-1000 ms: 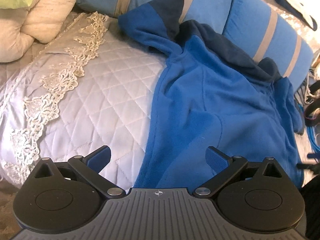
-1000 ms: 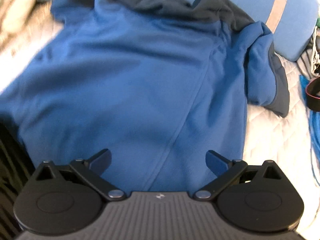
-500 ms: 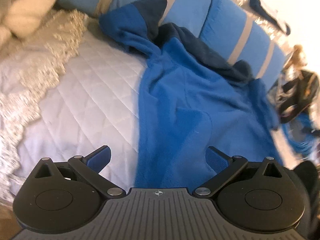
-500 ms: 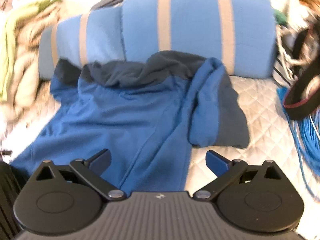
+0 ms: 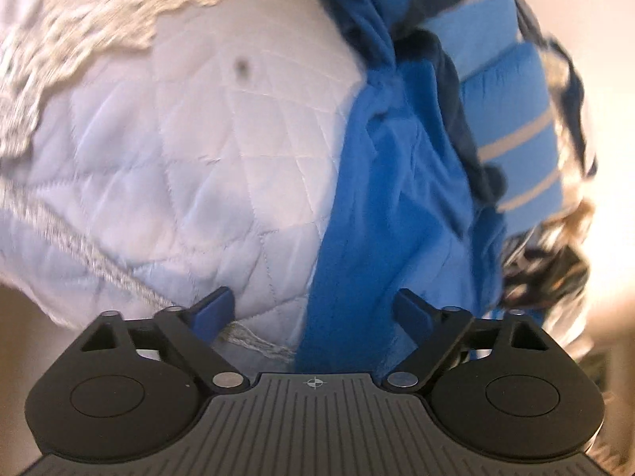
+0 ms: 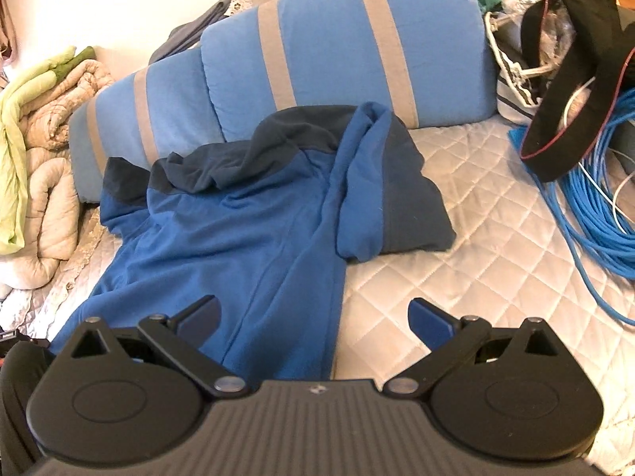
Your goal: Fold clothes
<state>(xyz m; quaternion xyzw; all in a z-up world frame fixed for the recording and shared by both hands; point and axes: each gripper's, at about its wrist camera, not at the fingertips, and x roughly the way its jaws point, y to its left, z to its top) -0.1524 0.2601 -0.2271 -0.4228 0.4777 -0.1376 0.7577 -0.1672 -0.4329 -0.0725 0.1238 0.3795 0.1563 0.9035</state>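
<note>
Two grippers are in my hands, and both stand with their blue-padded fingers spread wide, nothing between them. One garment is my concern: a royal-blue fleece pullover with navy collar and sleeve panels (image 6: 238,234), lying spread on the white diamond-quilted bedspread (image 6: 468,246), its collar end up against the pillows.

My left gripper (image 5: 313,309) hangs low over the near left side of the pullover (image 5: 389,206). Its right finger (image 5: 412,313) sits over blue fleece, while the left finger (image 5: 212,311) sits over bare quilt, close to the bed's near edge, where a pale braided trim runs. This view is motion-blurred. To the left of the fleece, I see a broad stretch of open quilt reaching a cream lace border (image 5: 91,31).

My right gripper (image 6: 313,319) straddles the pullover's right side edge: left finger (image 6: 198,319) over fleece, right finger (image 6: 430,321) over open quilt. One sleeve lies folded over beside the body, toward the right.

I count two blue pillows with tan stripes (image 6: 341,51) at the head. A beige quilted comforter with a lime-green layer (image 6: 35,142) is heaped on the left. On the right, one coil of blue cable (image 6: 595,206) and a black strap (image 6: 571,91) crowd the bed's edge, well apart from the sleeve.
</note>
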